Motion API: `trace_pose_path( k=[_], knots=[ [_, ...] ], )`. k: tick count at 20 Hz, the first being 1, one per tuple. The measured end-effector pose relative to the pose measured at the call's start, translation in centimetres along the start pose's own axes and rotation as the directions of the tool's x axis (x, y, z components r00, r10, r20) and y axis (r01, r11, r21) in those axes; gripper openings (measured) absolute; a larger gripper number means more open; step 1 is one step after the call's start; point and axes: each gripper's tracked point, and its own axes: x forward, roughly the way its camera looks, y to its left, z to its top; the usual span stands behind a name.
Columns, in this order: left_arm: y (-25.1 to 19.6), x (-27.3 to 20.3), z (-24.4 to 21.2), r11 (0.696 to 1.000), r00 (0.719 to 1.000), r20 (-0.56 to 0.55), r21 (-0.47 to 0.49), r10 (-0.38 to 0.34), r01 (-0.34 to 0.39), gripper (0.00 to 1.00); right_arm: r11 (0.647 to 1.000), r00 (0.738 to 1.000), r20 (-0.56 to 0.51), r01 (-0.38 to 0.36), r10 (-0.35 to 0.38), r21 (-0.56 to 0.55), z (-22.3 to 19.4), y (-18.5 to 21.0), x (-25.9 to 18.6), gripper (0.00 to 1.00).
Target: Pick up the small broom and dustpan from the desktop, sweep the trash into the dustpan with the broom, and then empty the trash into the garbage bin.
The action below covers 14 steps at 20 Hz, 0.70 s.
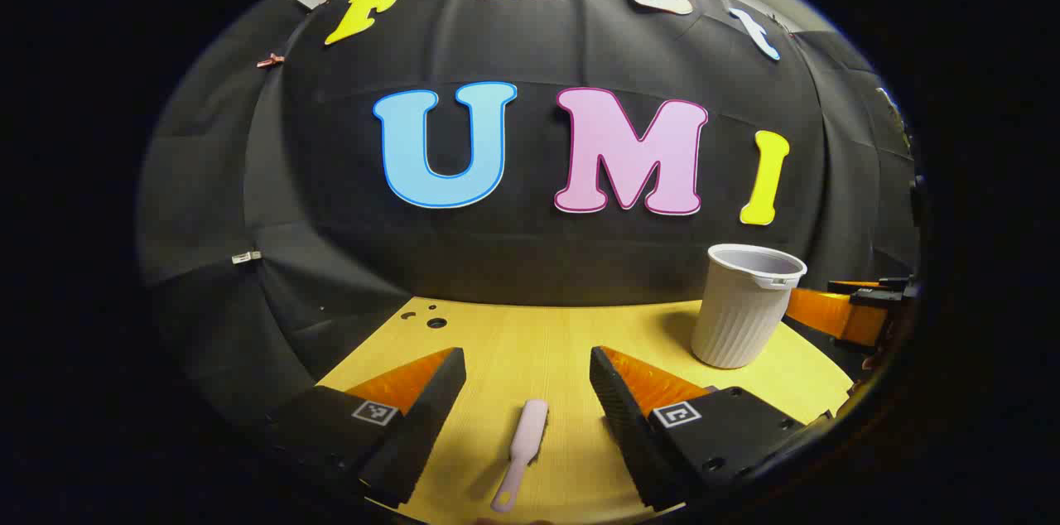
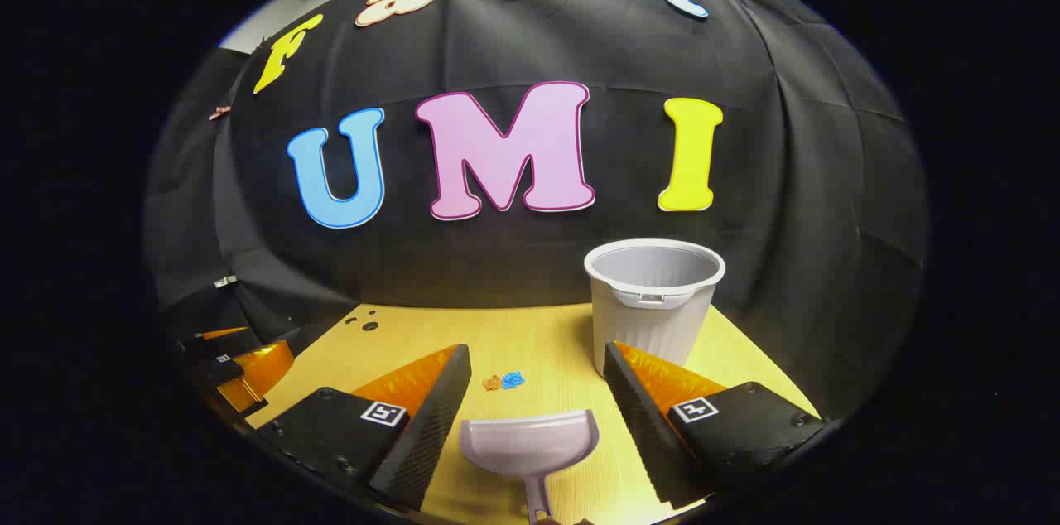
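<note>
**Spotter:** Left gripper view puts the small pink broom flat on the desk, right between your left tongs. They're spread wide and holding nothing; neither finger touches the broom. Its handle end points back toward you.

**Operator:** And my right hand?

**Spotter:** Right gripper view has the pale lilac dustpan lying on the desk between your right tongs, pan mouth facing away from you, handle running back under the camera. Those tongs gape just as wide and hold nothing either. The trash, a little orange-and-blue clump of scraps, sits just beyond the pan's lip. The white ribbed garbage bin stands upright at the far right of the desk, near the trash but apart from it.

**Operator:** So where are we in the job?

**Spotter:** I'd judge you're at the very first step: the pickups, with nothing swept yet. You'll want to lower each pair of tongs over its handle and close, left on the broom, right on the dustpan. The broom handle looks slim, so centre it between the fingers or it may twist. I'd grip the dustpan far back on the handle so the pan can stay flat against the desk.
</note>
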Motion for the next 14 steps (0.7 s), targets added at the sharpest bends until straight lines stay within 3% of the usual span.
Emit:
trace_pose_path(
  k=[14],
  knots=[
    [1.0, 1.0, -2.9, 0.999, 0.995, -0.093, 0.012, -0.047, 0.048, 0.95, 1.000, 0.997, -0.077, -0.010, 0.010, -0.003, -2.0, 0.2, 0.4, 1.00]
  ],
)
